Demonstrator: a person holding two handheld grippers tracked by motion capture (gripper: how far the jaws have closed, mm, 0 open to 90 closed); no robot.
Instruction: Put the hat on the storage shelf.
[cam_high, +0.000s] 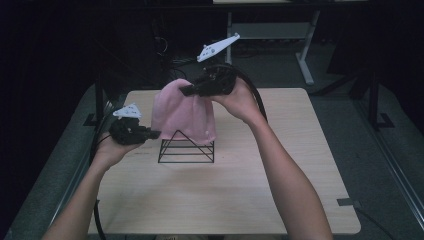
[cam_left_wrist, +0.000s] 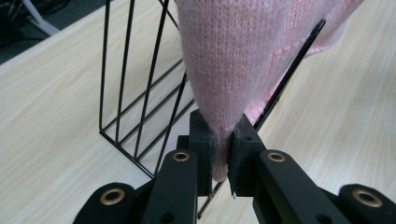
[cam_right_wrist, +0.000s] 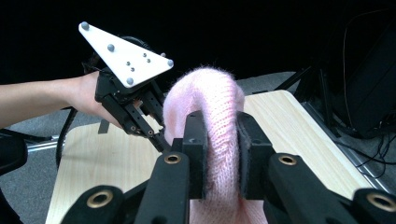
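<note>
Both grippers (cam_high: 154, 133) (cam_high: 186, 90) pinch the pink hat (cam_high: 183, 112) over the wire stand (cam_high: 186, 148).

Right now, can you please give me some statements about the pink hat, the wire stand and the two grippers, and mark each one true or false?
1. The left gripper is shut on the pink knit hat. True.
2. The right gripper is open and away from the hat. False: it pinches a fold of the hat near its top.
3. The hat is draped over a black wire stand. True.
4. The stand lies on the floor. False: it stands on the wooden table.
</note>
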